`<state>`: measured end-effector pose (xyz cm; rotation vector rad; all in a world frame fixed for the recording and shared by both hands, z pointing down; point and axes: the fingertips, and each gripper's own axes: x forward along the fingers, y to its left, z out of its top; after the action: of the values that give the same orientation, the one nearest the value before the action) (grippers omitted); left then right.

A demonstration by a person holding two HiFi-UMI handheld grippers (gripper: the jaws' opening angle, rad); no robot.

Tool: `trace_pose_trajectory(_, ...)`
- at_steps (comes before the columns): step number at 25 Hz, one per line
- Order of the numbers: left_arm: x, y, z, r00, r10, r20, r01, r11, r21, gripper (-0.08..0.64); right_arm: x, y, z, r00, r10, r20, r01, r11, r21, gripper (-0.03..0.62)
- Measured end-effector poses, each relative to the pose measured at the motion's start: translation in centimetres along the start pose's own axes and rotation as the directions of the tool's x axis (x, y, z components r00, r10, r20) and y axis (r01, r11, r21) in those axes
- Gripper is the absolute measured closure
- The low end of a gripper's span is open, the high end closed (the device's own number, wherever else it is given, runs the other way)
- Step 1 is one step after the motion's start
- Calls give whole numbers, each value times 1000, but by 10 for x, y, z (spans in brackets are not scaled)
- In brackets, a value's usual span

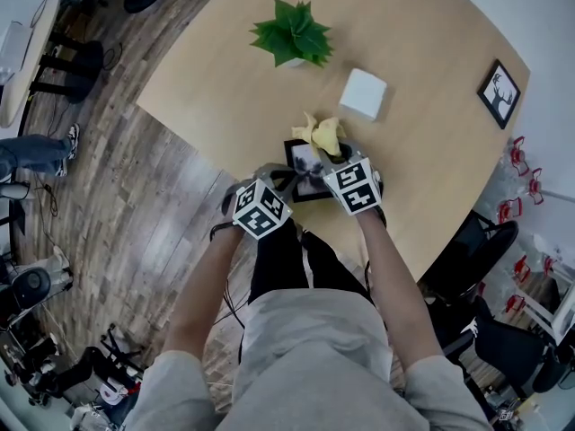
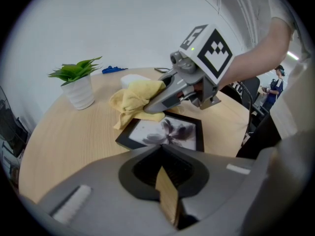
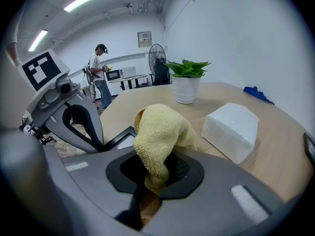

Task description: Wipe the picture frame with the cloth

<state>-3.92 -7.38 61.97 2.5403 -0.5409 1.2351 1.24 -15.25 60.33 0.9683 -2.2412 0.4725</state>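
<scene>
The picture frame (image 1: 305, 171) lies flat on the worktop (image 1: 422, 151), close to the edge where the person stands. The right gripper (image 3: 147, 181) has its jaws pinched on a bunched yellow cloth (image 1: 323, 133), and the bundle sits on the frame's far edge, lapping over one far corner. The rest of the glass, with its dark flower print, lies bare on the near side of the cloth.

The left gripper (image 1: 286, 182) sits at the frame's near edge. Its jaws are drawn almost together, with only a thin wood-coloured sliver showing between them and nothing plainly caught there. It looks placed to steady the frame, though I cannot tell whether it actually touches it.

To my eye the wiping is under way but not far along. The cloth is in hand and on the frame, yet it covers only the far rim, so the glass and the near and side rails seem left to do. No dust or smear shows, so I cannot say which parts have been cleaned

Beyond the frame stand a white box (image 1: 363, 93) and a potted plant (image 1: 292, 32)
</scene>
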Motion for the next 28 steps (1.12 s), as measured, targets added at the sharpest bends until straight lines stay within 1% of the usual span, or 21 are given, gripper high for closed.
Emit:
trace_pose_trajectory(6,-1,0,0,1000,-8,-6,8,1000,-11,508,-1,5,-8,1000,7,-3,-7,1000,6,540)
trace_pose_trajectory(11,-2,0,1,1000,-9,-7,9,1000,-21,508,-8,7,-6,1000,5,2,-5,1000,0,540)
trace_pose_trajectory(28,-1,-2,0,1000,-3,-26,3,1000,-3,508,-23,19,-21,1000,8,7,-8,1000,12,540)
